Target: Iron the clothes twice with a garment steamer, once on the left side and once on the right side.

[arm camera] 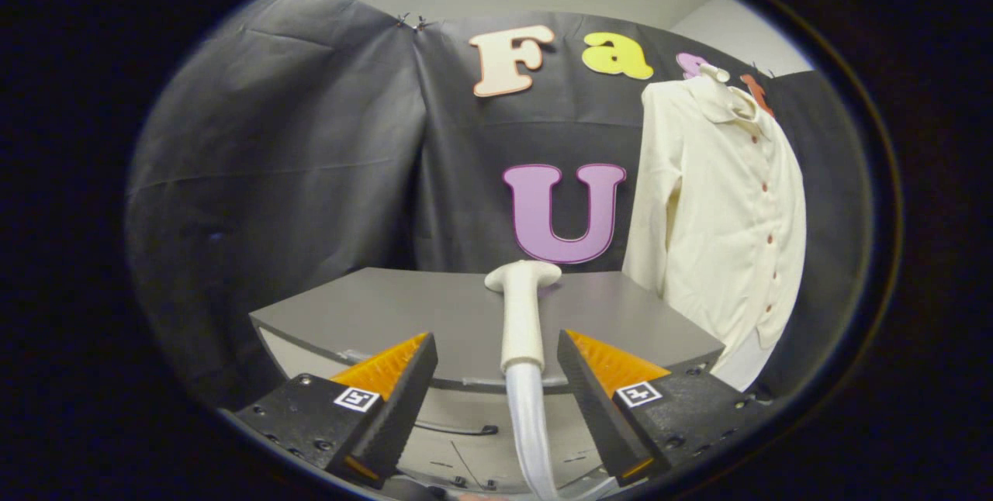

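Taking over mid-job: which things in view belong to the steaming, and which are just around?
For the job:
- garment steamer, lying on the table, between the open gripper fingers
- its hose
- cream shirt, hanging beyond the table's right end

Just around:
- grey table
- black cloth wall

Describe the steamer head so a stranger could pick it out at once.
Start at the grey table. On it lies the steamer head, just ahead of the open gripper, its handle running between the fingers. It is pale, T-shaped and trails a clear hose, unlike the hanging cream shirt.

The gripper (496,365) points forward, its fingers (403,392) spread wide apart.
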Action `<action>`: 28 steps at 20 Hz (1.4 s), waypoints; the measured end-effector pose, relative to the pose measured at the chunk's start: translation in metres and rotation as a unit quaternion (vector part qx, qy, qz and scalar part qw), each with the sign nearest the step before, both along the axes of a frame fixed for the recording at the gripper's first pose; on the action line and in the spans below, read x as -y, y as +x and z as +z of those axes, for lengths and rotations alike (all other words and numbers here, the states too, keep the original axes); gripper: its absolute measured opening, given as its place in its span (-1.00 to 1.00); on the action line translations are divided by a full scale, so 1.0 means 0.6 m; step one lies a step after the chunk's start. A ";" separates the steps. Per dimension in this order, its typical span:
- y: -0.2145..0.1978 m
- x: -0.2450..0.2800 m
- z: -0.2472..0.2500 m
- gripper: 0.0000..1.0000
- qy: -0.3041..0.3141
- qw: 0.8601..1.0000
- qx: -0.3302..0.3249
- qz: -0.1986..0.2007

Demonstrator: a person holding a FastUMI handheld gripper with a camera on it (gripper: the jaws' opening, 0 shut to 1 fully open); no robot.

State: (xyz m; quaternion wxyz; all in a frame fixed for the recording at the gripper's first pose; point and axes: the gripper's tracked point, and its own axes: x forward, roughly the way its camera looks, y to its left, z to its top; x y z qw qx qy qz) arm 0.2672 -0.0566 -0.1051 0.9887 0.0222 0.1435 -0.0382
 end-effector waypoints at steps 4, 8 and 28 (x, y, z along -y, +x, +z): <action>0.065 0.028 -0.025 0.85 -0.004 1.000 -0.027 -0.012; 0.100 0.027 -0.057 0.73 0.014 0.997 -0.070 -0.013; 0.098 0.028 -0.050 -0.26 0.119 0.993 0.016 -0.014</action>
